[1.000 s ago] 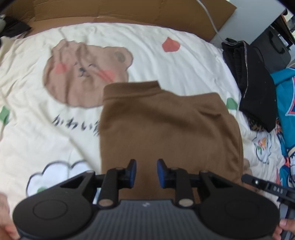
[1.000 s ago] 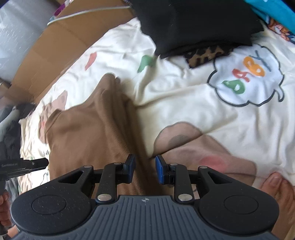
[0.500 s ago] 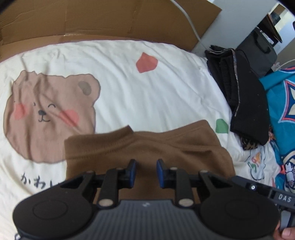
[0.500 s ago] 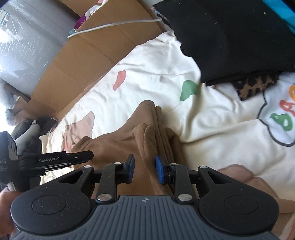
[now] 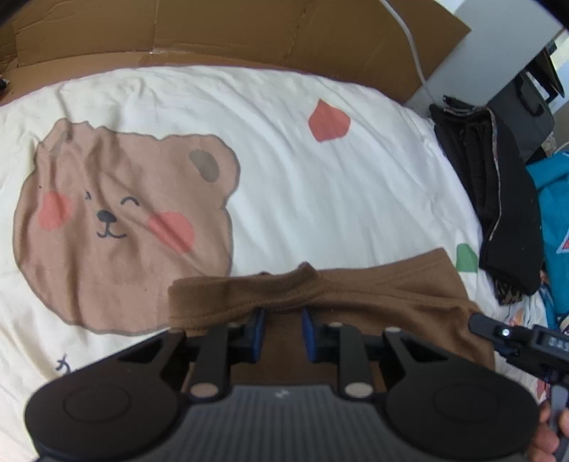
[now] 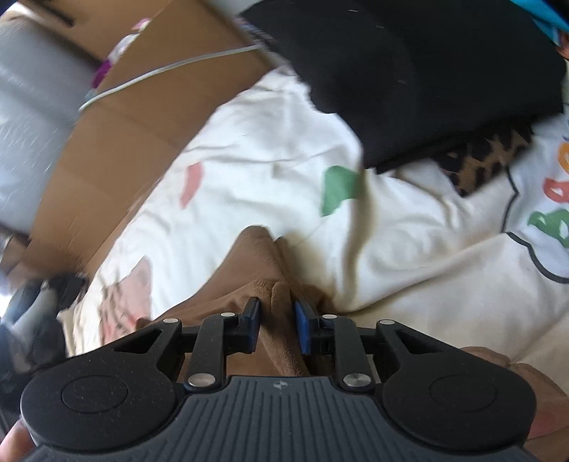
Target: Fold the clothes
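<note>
Brown garment bunched on the cream bear-print bed cover, left tongs apart over its stitched edge, right tongs apart astride a raised fold, black clothes beyond it

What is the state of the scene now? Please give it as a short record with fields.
surface: cream bedsheet with bear print
garment: brown top, folded, lying on the sheet
left tongs: at the garment's edge, fingers apart, cloth between them
right tongs: fingers apart, a ridge of brown cloth between them
beside: black clothes on a leopard-print item
behind: cardboard
</note>
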